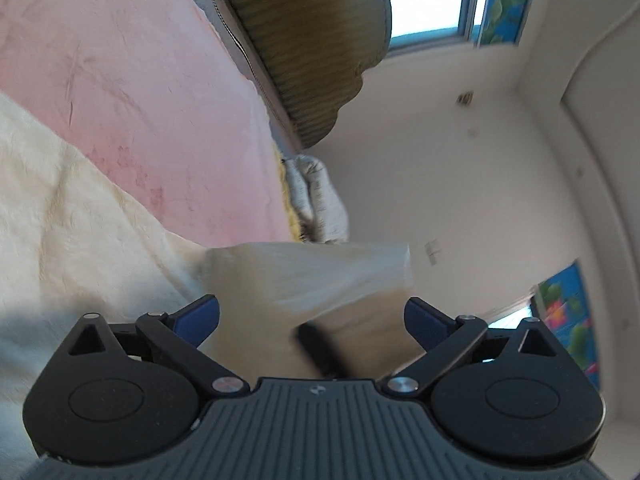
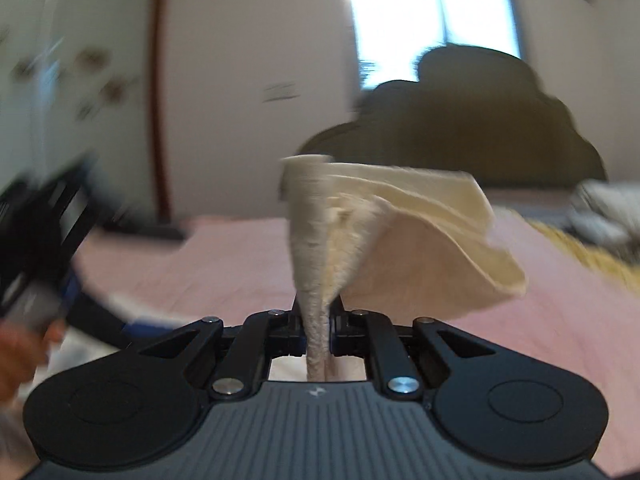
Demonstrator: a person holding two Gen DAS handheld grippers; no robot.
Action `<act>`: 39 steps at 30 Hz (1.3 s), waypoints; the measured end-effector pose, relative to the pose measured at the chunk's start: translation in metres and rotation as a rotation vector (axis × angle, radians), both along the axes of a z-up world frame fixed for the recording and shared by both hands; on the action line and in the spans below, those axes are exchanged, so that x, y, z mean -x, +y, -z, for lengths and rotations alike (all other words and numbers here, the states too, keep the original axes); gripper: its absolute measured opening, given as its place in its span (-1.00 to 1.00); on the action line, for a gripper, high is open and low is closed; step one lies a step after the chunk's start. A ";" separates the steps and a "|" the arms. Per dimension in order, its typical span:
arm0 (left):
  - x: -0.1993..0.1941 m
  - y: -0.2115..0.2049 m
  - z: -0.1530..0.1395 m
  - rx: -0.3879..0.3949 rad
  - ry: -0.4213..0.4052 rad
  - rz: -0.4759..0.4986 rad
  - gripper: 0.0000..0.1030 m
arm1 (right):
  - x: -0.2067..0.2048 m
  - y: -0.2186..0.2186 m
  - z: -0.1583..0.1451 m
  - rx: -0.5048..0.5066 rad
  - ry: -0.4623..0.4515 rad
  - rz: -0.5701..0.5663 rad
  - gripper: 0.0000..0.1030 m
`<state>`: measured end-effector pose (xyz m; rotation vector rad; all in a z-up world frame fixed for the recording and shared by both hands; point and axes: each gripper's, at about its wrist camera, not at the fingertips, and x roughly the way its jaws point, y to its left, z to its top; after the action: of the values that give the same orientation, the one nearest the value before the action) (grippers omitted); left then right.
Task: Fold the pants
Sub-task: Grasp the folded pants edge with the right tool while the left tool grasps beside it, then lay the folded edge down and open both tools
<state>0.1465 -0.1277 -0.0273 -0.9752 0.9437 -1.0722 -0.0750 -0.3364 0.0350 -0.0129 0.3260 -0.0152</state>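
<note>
Left wrist view: left gripper spread wide, gripping nothing; blurred cream pants pass between its fingers, over the pink bedsheet at upper left.
Right wrist view: right gripper clamped tight on pants, the fabric rising upright at centre frame and flaring toward the right.

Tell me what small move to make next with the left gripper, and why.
Probably close the left gripper on the cream pants: its jaws stand wide open with the blurred cloth edge between them, while the right gripper is already shut on a bunch of the pants above the pink bed cover.
</note>
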 end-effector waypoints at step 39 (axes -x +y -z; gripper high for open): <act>-0.012 0.139 -0.004 -0.725 -0.315 -0.305 -0.77 | -0.089 0.184 0.047 0.328 0.111 -0.514 -0.80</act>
<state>0.1588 0.0113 -0.0231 -0.3176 0.7967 -0.5288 0.0144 -0.1526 -0.0119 -0.4235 0.4213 0.4427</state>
